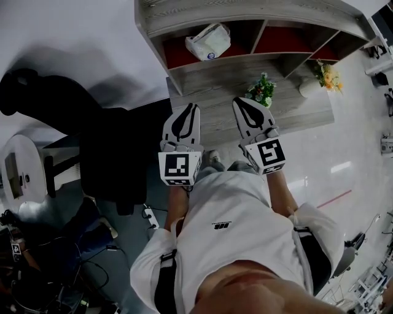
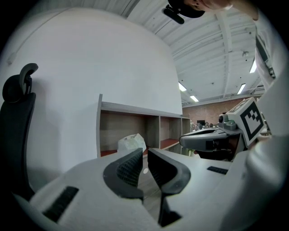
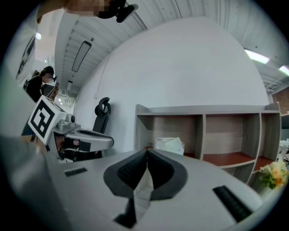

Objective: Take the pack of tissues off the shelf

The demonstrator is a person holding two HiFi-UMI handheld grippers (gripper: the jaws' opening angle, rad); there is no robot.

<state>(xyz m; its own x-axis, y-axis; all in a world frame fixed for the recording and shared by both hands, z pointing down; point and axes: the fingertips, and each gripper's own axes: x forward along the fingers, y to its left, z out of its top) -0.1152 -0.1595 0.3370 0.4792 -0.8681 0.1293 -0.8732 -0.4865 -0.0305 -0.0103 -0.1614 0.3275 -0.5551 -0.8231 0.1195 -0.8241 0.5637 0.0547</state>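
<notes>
The left gripper (image 1: 192, 108) and right gripper (image 1: 240, 102) are held side by side just in front of the person's chest, both aimed at the shelf, which reads as a ready stance with the reach not yet begun. The left fingers (image 2: 128, 168) are closed down to a thin slit and hold nothing; the right fingers (image 3: 131, 171) meet at the tips, also on nothing, so either would have to open before it could take anything. Beyond them is a bare stretch of the wooden table (image 1: 209, 92), with a small potted plant (image 1: 261, 91) off to the right of the straight line ahead. A black chair (image 1: 110, 153) stands to the left, beside the table. Farthest off, the shelf (image 1: 245, 15) stands at the back of the table, and the pack of tissues (image 1: 209, 42) lies in its leftmost compartment, alone, with nothing in front of it.
</notes>
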